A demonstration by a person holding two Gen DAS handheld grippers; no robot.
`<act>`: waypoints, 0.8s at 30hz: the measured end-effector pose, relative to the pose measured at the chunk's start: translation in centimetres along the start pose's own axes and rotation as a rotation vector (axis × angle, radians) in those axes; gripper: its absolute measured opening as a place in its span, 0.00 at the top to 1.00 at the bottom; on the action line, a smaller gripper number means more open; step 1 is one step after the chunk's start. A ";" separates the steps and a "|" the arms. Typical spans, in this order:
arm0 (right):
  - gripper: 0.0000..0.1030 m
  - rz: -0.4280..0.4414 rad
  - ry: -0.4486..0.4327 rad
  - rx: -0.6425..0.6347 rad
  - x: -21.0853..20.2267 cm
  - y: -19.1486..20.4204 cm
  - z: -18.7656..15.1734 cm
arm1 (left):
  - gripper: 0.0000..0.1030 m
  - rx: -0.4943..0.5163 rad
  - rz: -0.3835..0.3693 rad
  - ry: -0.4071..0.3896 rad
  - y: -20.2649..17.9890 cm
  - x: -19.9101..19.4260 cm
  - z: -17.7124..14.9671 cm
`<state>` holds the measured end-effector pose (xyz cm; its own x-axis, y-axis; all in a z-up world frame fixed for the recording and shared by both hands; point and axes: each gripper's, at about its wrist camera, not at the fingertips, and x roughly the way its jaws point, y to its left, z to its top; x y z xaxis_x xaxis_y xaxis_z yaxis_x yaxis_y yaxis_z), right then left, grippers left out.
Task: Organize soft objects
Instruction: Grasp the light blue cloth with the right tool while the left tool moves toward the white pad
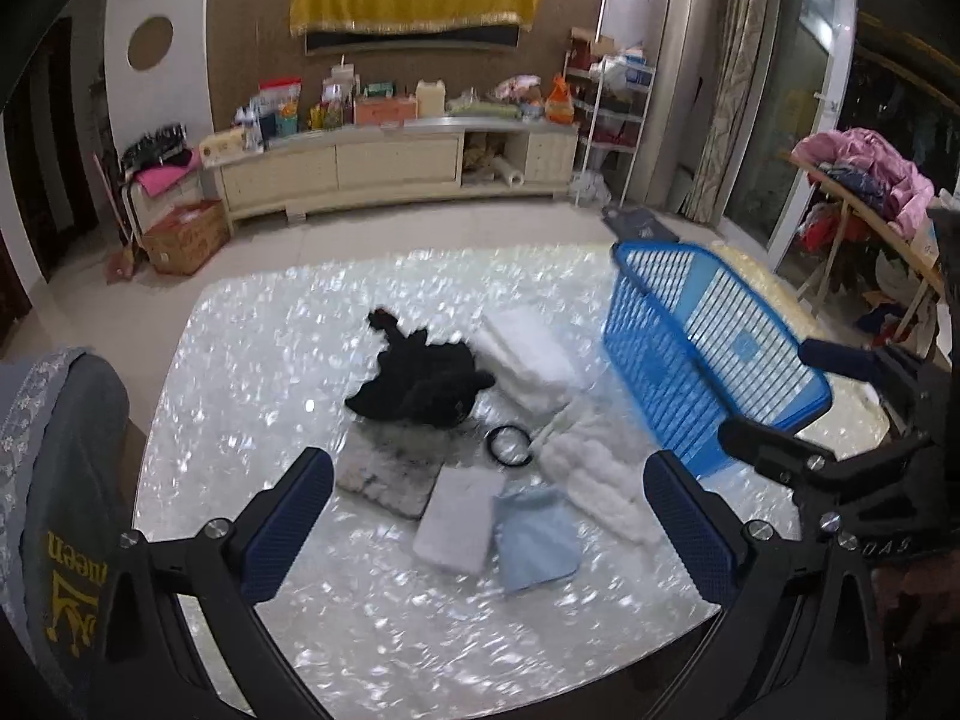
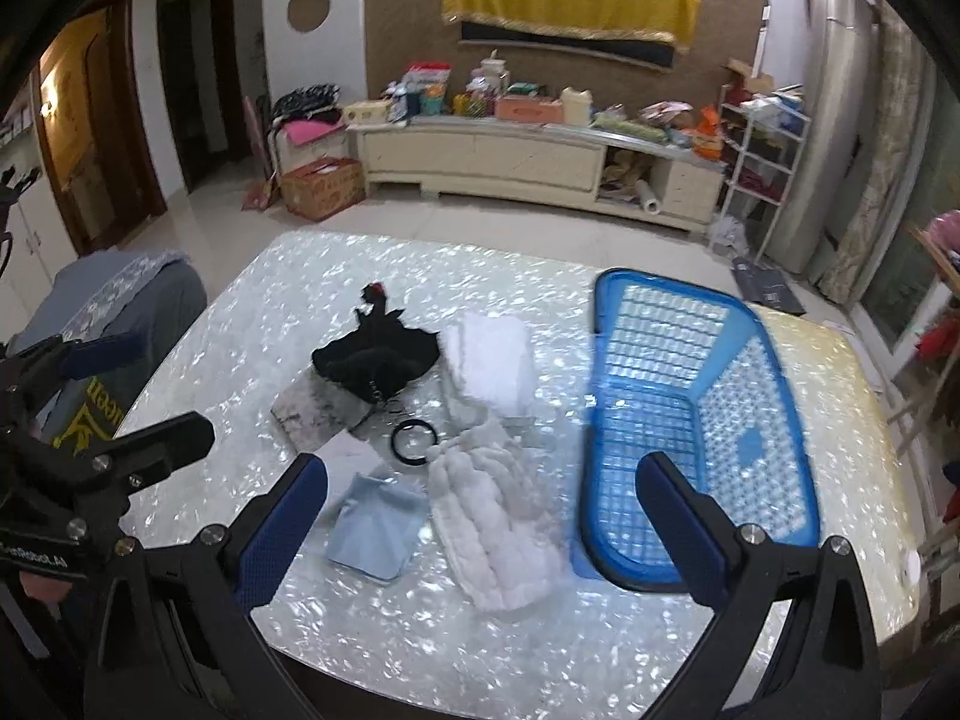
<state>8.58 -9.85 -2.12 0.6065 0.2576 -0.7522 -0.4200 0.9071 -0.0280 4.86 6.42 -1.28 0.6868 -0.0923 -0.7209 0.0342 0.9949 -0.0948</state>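
Observation:
Soft things lie mid-table: a black plush item (image 1: 420, 381) (image 2: 375, 360), a folded white cloth (image 1: 528, 360) (image 2: 489, 360), a fluffy white ribbed piece (image 1: 600, 483) (image 2: 498, 528), a light blue cloth (image 1: 534, 537) (image 2: 378, 531), a small white pad (image 1: 459, 519), a grey cloth (image 1: 390, 474) (image 2: 318, 408) and a black ring (image 1: 509, 446) (image 2: 413, 435). An empty blue slatted basket (image 1: 708, 354) (image 2: 696, 438) stands to their right. My left gripper (image 1: 489, 522) is open above the cloths. My right gripper (image 2: 483, 534) is open above the fluffy piece and basket edge.
The table (image 1: 270, 360) (image 2: 600, 630) has a shiny pearly top. A chair with a grey embroidered cover (image 1: 54, 480) (image 2: 120, 312) stands at its left. A cluttered low cabinet (image 1: 390, 162) and a rack of clothes (image 1: 864, 192) stand beyond.

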 end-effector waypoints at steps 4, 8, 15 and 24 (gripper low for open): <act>0.00 0.050 0.060 -0.021 2.3 1.3 0.7 | 0.00 -0.027 0.008 0.039 2.5 1.2 -0.4; 0.00 0.095 0.125 -0.054 4.7 2.8 0.5 | 0.00 -0.014 0.047 0.084 4.4 2.8 -1.3; 0.20 0.147 0.256 -0.102 9.7 4.5 -0.9 | 0.00 0.028 0.068 0.178 6.2 6.3 -3.4; 0.46 0.207 0.380 -0.118 14.2 6.0 -2.3 | 0.00 0.056 0.021 0.263 7.1 10.7 -4.9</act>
<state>13.17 -1.54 -14.50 0.2201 0.2690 -0.9377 -0.5940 0.7994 0.0900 8.86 12.30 -13.06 0.4759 -0.0716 -0.8766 0.0675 0.9967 -0.0448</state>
